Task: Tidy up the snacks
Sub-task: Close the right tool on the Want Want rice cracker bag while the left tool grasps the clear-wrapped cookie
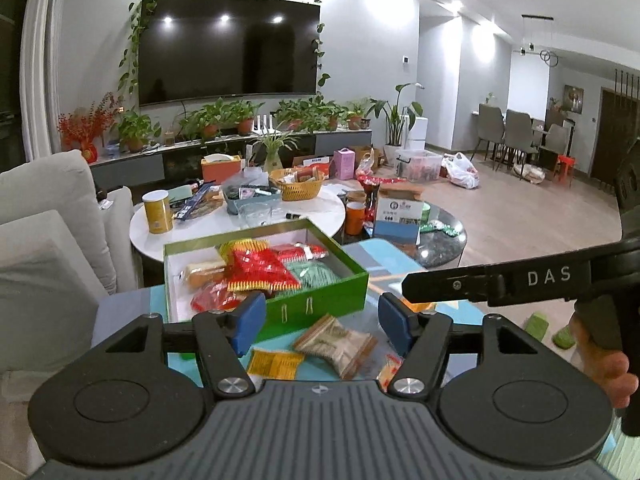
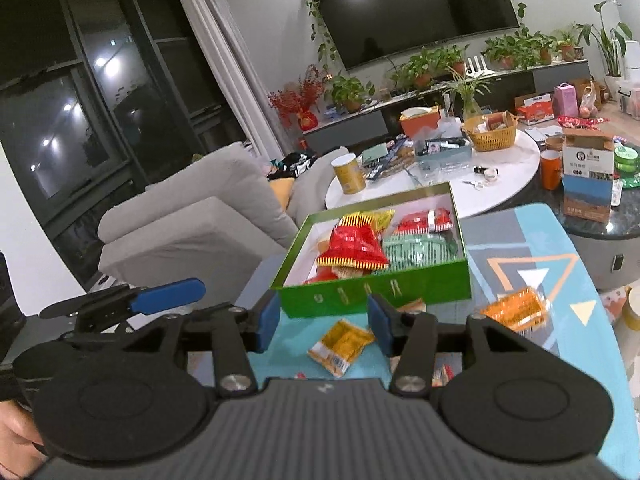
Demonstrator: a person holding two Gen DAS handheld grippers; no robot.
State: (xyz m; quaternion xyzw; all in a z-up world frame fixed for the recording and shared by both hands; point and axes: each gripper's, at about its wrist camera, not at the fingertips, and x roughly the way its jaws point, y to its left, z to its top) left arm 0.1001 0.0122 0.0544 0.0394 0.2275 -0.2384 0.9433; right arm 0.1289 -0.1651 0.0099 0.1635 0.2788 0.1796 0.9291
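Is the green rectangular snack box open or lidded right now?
Open. The green rectangular snack box has no lid on; red snack packets lie exposed inside its white interior.

Grey walls, wall-mounted television (image 1: 228, 48), grey sofa (image 2: 192, 216), dark windows (image 2: 72, 92), wooden floor (image 1: 520, 208)

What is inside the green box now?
The green box holds a red and yellow packet on top, a pale green packet and another red packet. Packets underneath are mostly covered.

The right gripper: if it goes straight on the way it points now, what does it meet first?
Probably the near wall of the green box. The right gripper has open, empty jaws aimed at it. The yellow snack packet lies lower, likely under that line; depth is unclear.
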